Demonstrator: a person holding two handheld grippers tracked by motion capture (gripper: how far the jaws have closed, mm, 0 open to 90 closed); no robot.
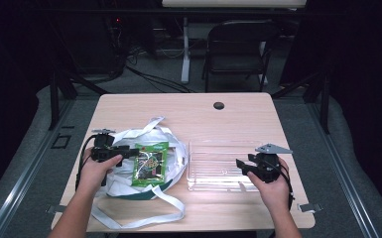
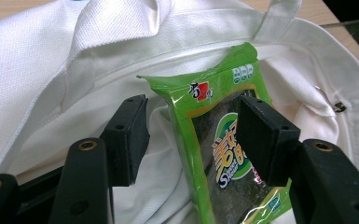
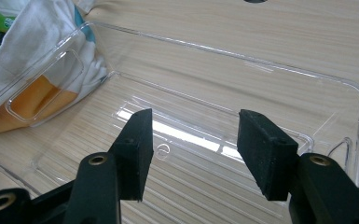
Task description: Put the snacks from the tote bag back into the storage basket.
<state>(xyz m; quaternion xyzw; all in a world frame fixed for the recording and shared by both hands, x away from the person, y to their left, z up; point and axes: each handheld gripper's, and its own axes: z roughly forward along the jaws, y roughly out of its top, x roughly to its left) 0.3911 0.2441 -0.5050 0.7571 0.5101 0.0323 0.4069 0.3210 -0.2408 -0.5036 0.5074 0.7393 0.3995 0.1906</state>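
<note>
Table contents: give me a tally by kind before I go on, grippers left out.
White cloth bag: 1
Green snack packet: 1
Clear plastic tray: 1
Total: 3

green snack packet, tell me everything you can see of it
The green snack packet is a flat, glossy plastic pouch with a clear window showing dark seaweed-like sheets, a red logo near its crimped top edge and printed lettering. It looks sealed and lies on the white tote bag on the table's left side. The left gripper has open jaws either side of it; one jaw overlaps its edge, contact unclear.
</note>
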